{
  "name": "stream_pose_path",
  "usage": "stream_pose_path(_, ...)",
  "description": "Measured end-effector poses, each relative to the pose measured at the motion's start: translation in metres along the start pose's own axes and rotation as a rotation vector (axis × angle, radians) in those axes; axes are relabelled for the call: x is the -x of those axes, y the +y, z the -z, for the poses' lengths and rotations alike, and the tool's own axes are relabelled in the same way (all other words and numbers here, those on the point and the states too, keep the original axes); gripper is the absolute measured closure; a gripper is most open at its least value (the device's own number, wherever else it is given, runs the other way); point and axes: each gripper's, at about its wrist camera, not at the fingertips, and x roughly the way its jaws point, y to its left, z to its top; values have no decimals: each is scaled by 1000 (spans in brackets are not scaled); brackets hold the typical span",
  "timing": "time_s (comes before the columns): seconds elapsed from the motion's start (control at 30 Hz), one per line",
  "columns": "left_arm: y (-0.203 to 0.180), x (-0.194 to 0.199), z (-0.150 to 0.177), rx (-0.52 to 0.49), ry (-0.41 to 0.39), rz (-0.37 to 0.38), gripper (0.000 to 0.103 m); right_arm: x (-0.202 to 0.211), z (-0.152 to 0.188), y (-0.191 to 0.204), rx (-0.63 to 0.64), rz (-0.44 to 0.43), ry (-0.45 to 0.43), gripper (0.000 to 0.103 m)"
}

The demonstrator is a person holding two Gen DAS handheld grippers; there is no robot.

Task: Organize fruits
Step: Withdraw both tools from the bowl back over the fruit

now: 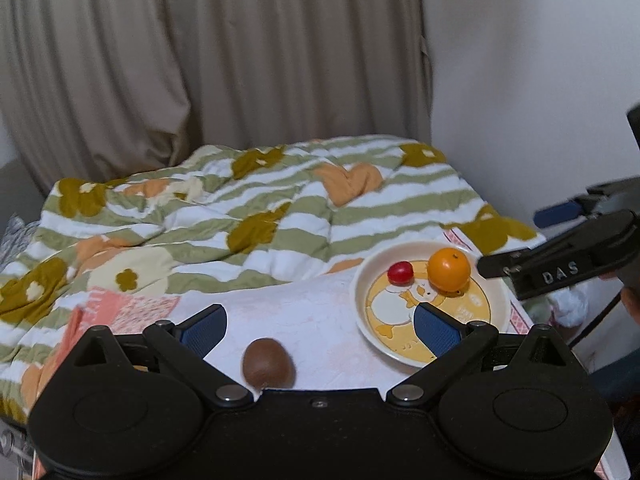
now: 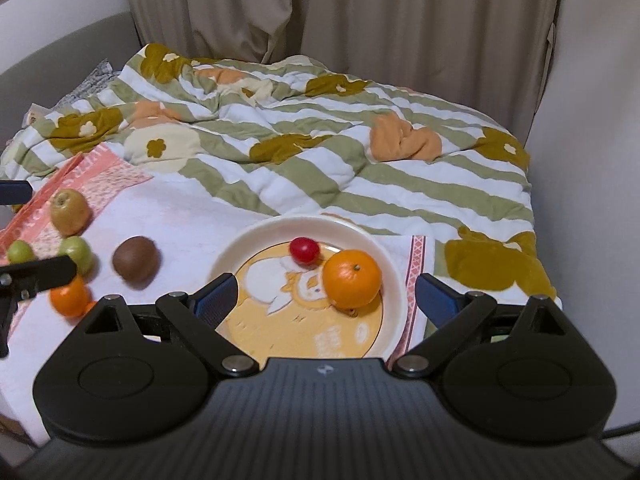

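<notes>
A cream plate with a duck picture (image 2: 248,240) (image 1: 360,280) holds an orange (image 2: 352,279) (image 1: 448,269) and a small red fruit (image 2: 304,250) (image 1: 400,272). A brown kiwi (image 1: 269,362) (image 2: 135,259) lies on the white cloth left of the plate. My left gripper (image 1: 320,326) is open and empty, just above and behind the kiwi. My right gripper (image 2: 326,296) is open and empty over the near side of the plate. A yellow-green apple (image 2: 70,212), two green fruits (image 2: 78,254) (image 2: 20,251) and another orange (image 2: 70,295) lie at the left.
The fruits lie on a white cloth (image 2: 192,216) with a pink patterned border, spread on a bed. A rumpled green-striped flowered quilt (image 2: 300,152) lies behind. Beige curtains (image 2: 360,20) hang at the back, a wall stands at the right. My right gripper's body (image 1: 560,264) shows beside the plate.
</notes>
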Motion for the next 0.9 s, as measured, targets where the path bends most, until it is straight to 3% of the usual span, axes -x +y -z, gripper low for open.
stream_pose_path(0.27,33,51,20,46,-45,-72,1,43,14,45,-12,30,20,0)
stream_pose_path(0.53,92,77,52,65,-56,-114,1,66,36,103,-54,88,28,0)
stream_pose_path(0.9,174,76,97,71,-20,-45,1,75,59,193,-193,163,71,0)
